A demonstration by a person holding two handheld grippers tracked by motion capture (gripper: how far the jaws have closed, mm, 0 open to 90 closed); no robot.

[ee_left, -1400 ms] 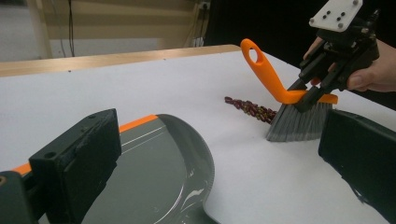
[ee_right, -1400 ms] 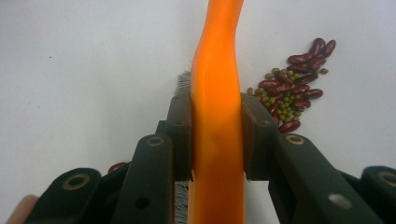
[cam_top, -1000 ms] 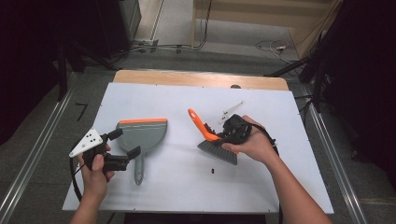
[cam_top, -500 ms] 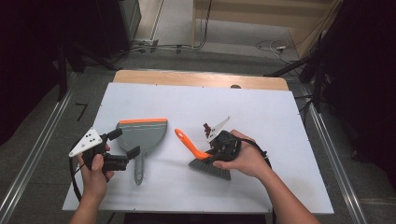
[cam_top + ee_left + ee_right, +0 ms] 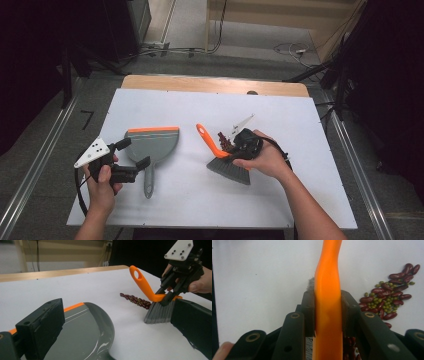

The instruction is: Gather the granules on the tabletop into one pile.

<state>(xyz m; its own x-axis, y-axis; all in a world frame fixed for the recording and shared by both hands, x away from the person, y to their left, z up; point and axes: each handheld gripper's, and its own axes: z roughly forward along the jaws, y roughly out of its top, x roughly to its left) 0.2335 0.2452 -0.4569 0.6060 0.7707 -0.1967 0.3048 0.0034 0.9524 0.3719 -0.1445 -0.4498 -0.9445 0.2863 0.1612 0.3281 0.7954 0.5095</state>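
So there's one brush point(image 5: 225, 159), one dustpan point(image 5: 151, 148) and one little pile of beans point(image 5: 390, 298), dark red ones mixed with small green ones, too many to count. Two tools in play. The right tool point(image 5: 239, 146) is clamped on the brush's orange handle, pads pressing both sides, and the grey bristles touch the white surface point(image 5: 200, 200) about mid-way across, slightly toward the right edge. The beans sit just beside the bristles. The left tool point(image 5: 129, 159) has its jaws apart, straddling the dustpan near the left edge; can't tell if it's actually touching the pan.
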